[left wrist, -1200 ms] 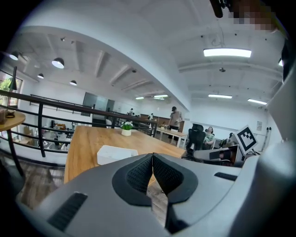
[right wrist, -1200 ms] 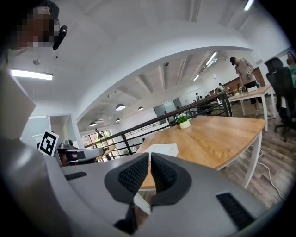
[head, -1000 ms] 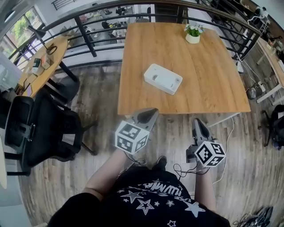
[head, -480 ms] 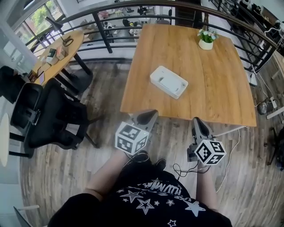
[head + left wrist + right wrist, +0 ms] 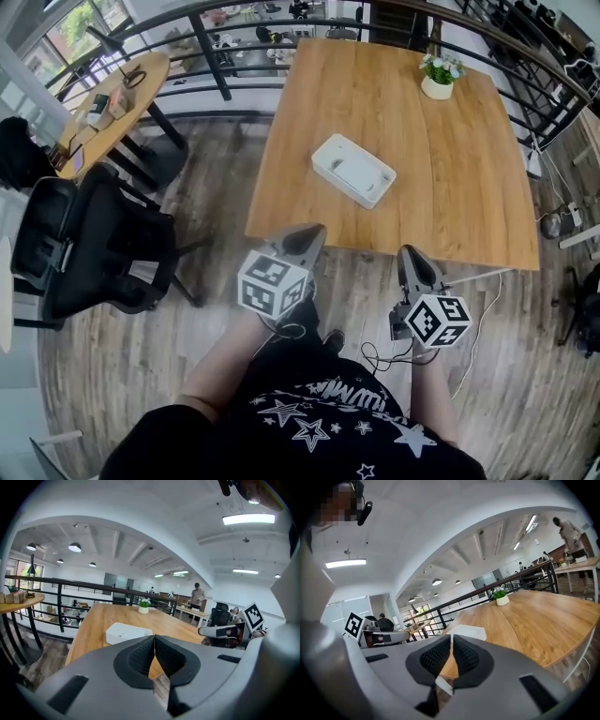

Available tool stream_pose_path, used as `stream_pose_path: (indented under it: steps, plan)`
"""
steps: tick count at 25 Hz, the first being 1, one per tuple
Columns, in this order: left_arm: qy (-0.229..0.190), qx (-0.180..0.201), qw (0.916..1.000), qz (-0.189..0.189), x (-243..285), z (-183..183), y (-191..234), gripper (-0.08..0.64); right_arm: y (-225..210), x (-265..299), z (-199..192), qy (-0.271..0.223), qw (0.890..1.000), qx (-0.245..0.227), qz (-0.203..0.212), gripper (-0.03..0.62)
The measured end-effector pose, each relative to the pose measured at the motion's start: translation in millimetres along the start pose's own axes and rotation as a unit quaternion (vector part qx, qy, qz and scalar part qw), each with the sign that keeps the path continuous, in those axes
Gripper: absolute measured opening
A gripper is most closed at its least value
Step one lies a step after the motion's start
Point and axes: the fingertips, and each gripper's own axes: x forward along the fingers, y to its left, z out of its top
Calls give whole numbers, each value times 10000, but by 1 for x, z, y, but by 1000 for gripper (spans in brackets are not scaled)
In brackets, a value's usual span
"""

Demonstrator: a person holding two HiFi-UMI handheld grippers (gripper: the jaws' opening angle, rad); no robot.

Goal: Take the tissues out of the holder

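A white rectangular tissue holder (image 5: 353, 170) lies flat on the wooden table (image 5: 450, 169), near its front left part. It also shows ahead in the left gripper view as the holder (image 5: 129, 633) and in the right gripper view as the holder (image 5: 468, 632). My left gripper (image 5: 309, 234) hangs short of the table's front edge, shut with nothing in it. My right gripper (image 5: 412, 255) is held beside it, also short of the table, shut and empty. Both point toward the table.
A small potted plant (image 5: 438, 77) stands at the table's far right. A black railing (image 5: 234, 19) runs behind the table. A black office chair (image 5: 94, 248) and a round side table (image 5: 103, 108) with small items stand to the left. Cables lie on the wood floor (image 5: 525, 356).
The view has shifted slightly as the person moves toward the table; the table and holder sit a bit lower and larger in the head view. Both grippers stay shut.
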Motion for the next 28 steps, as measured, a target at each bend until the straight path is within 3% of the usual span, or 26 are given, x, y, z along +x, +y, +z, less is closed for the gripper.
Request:
stream_pose_path:
  steps: [6,18,28]
  plan:
    - [23,152,9993,-327,45,16,16,14,-16,38,15,157,9997,-132,-94,26]
    - [-43,95,9999,-117,93,60,123,14,-16,154,38,602,9976,-329,66,26]
    - [34,-2,9992,-390,118,66,192,14,-13,230,25,1131,9924,-435,-217,26]
